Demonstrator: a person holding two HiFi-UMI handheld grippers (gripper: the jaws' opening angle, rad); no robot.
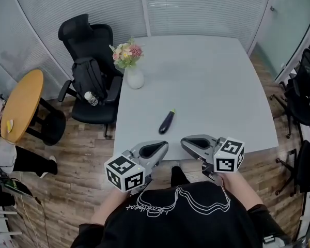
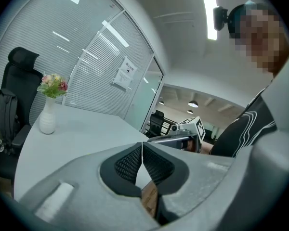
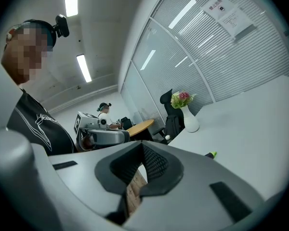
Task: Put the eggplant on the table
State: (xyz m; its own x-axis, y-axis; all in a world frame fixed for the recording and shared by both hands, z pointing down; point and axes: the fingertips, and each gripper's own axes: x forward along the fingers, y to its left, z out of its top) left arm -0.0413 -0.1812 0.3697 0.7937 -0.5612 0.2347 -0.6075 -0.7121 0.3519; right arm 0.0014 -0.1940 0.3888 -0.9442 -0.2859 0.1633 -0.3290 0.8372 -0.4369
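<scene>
One large pale grey rectangular tabletop [image 1: 206, 81] is seen. At its left side, one black office chair [image 1: 87, 37] is placed, with one black backpack [image 1: 89, 77] on the seat. Two grey two-jaw tools with marker cubes are held at the near edge. The left tool [image 2: 142, 144] is fully closed, pads meeting, nothing gripped. The right tool [image 3: 142, 143] is likewise closed on nothing. One white ceramic vase of pink and yellow flowers [image 1: 134, 77] is stood near the left edge. One dark purple eggplant with a green stem [image 1: 167, 121] is laid on the tabletop, just beyond both tools and touched by neither.
</scene>
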